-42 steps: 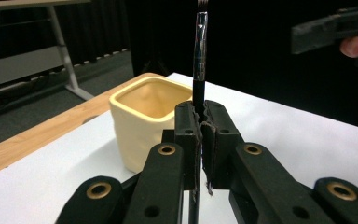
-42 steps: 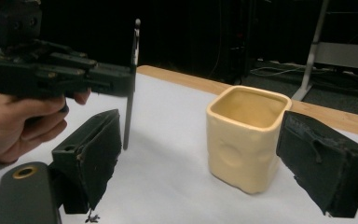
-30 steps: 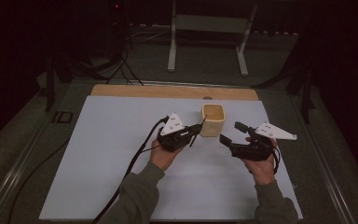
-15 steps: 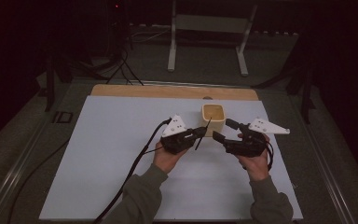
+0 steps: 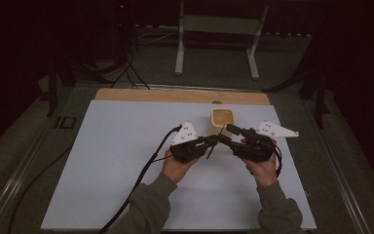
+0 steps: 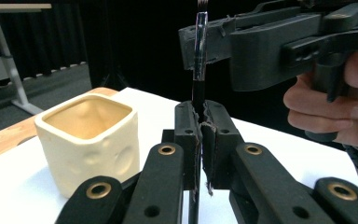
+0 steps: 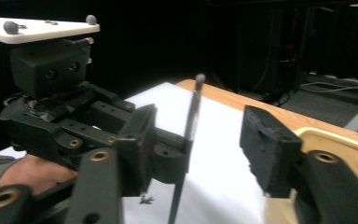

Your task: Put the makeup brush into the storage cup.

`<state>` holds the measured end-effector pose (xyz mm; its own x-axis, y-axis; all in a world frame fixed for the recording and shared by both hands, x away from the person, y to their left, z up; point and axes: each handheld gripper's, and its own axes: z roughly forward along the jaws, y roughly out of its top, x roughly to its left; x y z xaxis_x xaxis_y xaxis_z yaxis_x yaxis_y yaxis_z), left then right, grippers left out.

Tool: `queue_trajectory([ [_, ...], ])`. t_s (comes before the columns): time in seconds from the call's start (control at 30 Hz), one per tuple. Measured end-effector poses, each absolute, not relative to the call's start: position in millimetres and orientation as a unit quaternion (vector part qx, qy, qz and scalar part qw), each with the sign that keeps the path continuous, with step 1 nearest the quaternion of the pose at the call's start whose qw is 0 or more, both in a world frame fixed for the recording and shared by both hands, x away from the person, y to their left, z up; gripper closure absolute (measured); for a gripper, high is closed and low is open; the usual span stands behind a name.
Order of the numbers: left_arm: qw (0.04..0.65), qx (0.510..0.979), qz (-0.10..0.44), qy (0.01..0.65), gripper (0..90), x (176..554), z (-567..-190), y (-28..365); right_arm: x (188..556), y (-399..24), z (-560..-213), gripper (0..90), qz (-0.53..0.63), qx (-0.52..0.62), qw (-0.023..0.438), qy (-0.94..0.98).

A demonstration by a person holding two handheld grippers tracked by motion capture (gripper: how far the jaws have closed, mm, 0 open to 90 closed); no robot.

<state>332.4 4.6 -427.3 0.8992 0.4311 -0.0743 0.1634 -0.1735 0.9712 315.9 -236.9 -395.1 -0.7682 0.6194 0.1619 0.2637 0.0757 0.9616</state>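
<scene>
One pen (image 6: pixel 200 51), two claws, one cup (image 5: pixel 222 119)

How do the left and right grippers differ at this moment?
The left gripper is shut on the thin black pen; the right gripper has just been closing, its jaws apart either side of that pen, not pressing it. Both are hand-held beside the cream cup.

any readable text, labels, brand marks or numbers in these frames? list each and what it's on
None readable.
Cream cup: plain, only dimples in its wall.
Thin dark stick clamped in the left gripper: no marking visible.
Right gripper, whose jaws have just been closing around the stick without yet pressing it: bare black parts, no lettering.
Small dark object at the white board's left edge: too small to tell.
</scene>
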Motion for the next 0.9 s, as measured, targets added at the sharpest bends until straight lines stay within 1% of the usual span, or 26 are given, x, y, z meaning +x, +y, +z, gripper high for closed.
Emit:
queue_trajectory([
  [0.23, 0.616, 0.757, 0.104, 0.189, 86.4, 330.6, -426.8, 3.1, 318.4, -232.7, -395.0, 63.7, 0.611, 0.298, 0.137, 0.72],
  [0.27, 0.618, 0.757, 0.104, 0.187, 86.4, 330.5, -426.7, 3.2, 319.2, -232.4, -395.3, 67.3, 0.611, 0.298, 0.135, 0.721],
  [0.33, 0.619, 0.756, 0.103, 0.186, 86.2, 330.3, -426.4, 3.2, 320.2, -231.9, -396.2, 80.9, 0.61, 0.294, 0.131, 0.724],
  [0.37, 0.619, 0.756, 0.104, 0.186, 86.1, 330.2, -426.3, 3.0, 320.5, -231.6, -396.5, 83.8, 0.612, 0.291, 0.131, 0.724],
  [0.4, 0.617, 0.757, 0.105, 0.187, 85.5, 330.3, -426.3, 2.9, 320.5, -231.4, -396.7, 84.8, 0.614, 0.289, 0.129, 0.723],
  [0.43, 0.616, 0.757, 0.105, 0.188, 82.4, 330.5, -426.4, 2.7, 320.0, -231.0, -396.5, 85.1, 0.614, 0.289, 0.134, 0.722],
  [0.5, 0.613, 0.76, 0.104, 0.187, 69.0, 330.8, -426.9, 2.4, 318.8, -230.5, -395.6, 85.3, 0.612, 0.287, 0.144, 0.723],
  [0.63, 0.611, 0.761, 0.1, 0.191, 51.3, 331.4, -426.9, 3.2, 317.2, -231.3, -393.6, 85.4, 0.61, 0.285, 0.153, 0.724],
  [0.8, 0.601, 0.765, 0.105, 0.207, 34.2, 332.3, -425.9, 3.7, 316.3, -232.7, -392.7, 85.4, 0.608, 0.286, 0.157, 0.723],
  [0.9, 0.587, 0.772, 0.109, 0.217, 25.8, 333.3, -426.5, 4.6, 316.6, -233.2, -392.7, 85.3, 0.607, 0.289, 0.159, 0.723],
])
